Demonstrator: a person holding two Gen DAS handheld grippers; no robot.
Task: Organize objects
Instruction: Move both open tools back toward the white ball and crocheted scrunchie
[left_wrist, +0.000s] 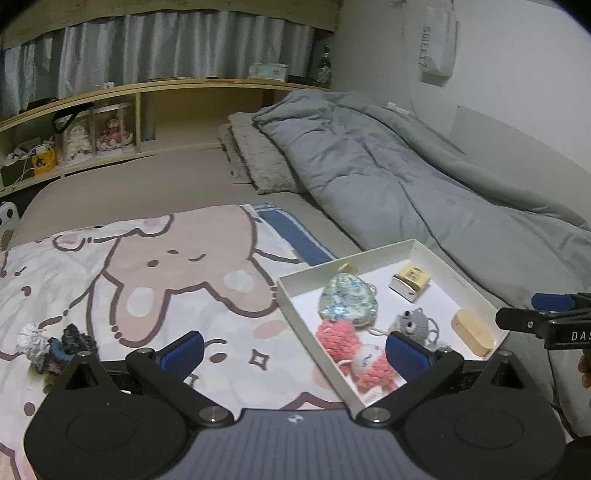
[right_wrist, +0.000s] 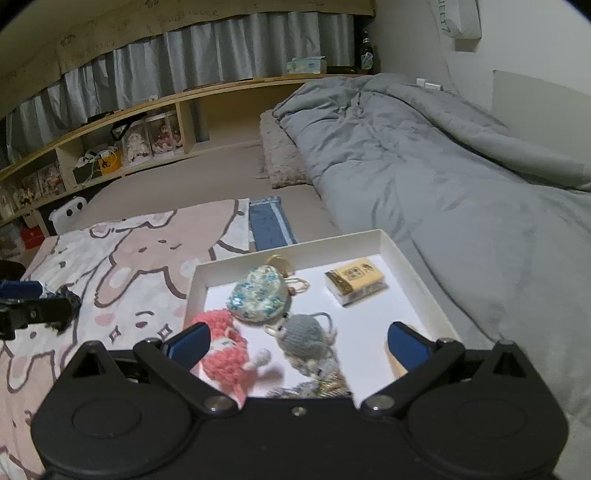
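White tray sits on the bed by the blanket's right edge and already holds most bits: floral pouch, pink knit doll, grey knit mouse, small yellow box, wooden block. Still outside, near the blanket's left edge: white clump w/ dark crumpled thing. Left gripper and right gripper both spread, empty. Prob nearly done.

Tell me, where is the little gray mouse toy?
The gray mouse toy lies in the white box on the bed, between the pink yarn doll and the flowery pouch.
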